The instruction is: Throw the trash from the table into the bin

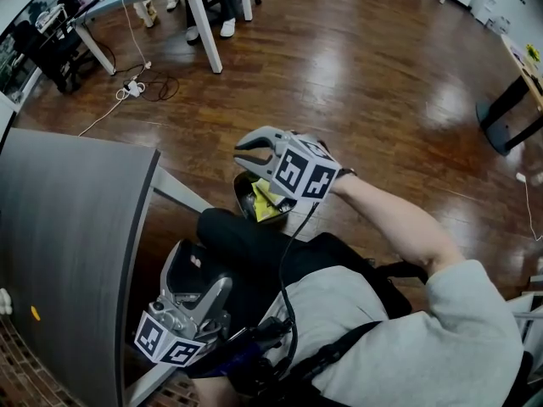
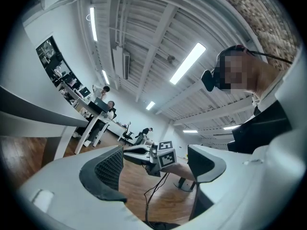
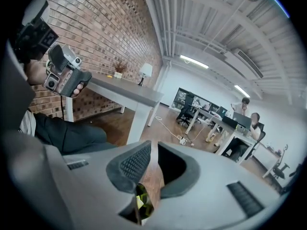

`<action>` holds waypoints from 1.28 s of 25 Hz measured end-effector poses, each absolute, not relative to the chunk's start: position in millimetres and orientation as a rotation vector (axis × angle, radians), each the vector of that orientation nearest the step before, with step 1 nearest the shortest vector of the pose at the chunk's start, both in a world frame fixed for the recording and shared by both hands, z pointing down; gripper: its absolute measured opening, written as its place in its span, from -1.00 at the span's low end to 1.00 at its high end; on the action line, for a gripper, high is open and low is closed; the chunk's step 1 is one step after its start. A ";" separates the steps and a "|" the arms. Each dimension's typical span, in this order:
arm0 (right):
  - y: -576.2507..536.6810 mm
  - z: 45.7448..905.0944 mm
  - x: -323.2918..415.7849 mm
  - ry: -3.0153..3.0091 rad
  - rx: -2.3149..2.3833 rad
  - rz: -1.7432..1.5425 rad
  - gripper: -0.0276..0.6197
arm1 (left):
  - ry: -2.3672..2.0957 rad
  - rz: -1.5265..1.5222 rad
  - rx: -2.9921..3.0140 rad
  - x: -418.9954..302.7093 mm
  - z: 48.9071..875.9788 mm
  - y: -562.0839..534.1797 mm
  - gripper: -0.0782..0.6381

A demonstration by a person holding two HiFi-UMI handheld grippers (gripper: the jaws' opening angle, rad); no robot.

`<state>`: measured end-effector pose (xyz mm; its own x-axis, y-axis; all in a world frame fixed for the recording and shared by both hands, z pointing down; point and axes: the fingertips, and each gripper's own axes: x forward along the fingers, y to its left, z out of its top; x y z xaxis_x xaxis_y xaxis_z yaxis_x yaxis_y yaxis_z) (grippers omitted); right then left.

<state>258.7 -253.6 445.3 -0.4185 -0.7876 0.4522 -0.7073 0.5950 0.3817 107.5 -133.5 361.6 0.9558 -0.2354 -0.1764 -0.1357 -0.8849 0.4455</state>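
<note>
A small dark bin point(image 1: 242, 195) stands on the wood floor by my knees, with yellow trash point(image 1: 265, 203) lying inside it. My right gripper point(image 1: 239, 156) hovers just above the bin's rim, its jaws a narrow gap apart with nothing between them. In the right gripper view point(image 3: 153, 150) floor shows through that gap, and the yellow trash point(image 3: 141, 200) shows below. My left gripper point(image 1: 197, 270) sits low beside the grey table point(image 1: 68, 227), jaws wide and empty. Between its jaws, the left gripper view point(image 2: 153, 159) looks across at the right gripper's marker cube point(image 2: 165, 158).
The grey table's curved edge runs down the left. My dark-trousered legs point(image 1: 254, 244) flank the bin. A power strip with cables point(image 1: 131, 87) lies on the floor near a white desk point(image 1: 204, 15). A black table base point(image 1: 509, 125) stands far right.
</note>
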 end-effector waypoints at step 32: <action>-242.0 306.9 -105.8 -2.606 0.321 -0.691 0.02 | -0.959 -0.723 2.648 -79.5 309.7 -133.2 0.33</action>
<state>-105.8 -242.0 306.9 -0.8838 -0.3219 0.3394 -0.1114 0.8495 0.5156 -79.5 -133.2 309.7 0.6635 -0.6502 -0.3700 -0.5352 -0.7582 0.3726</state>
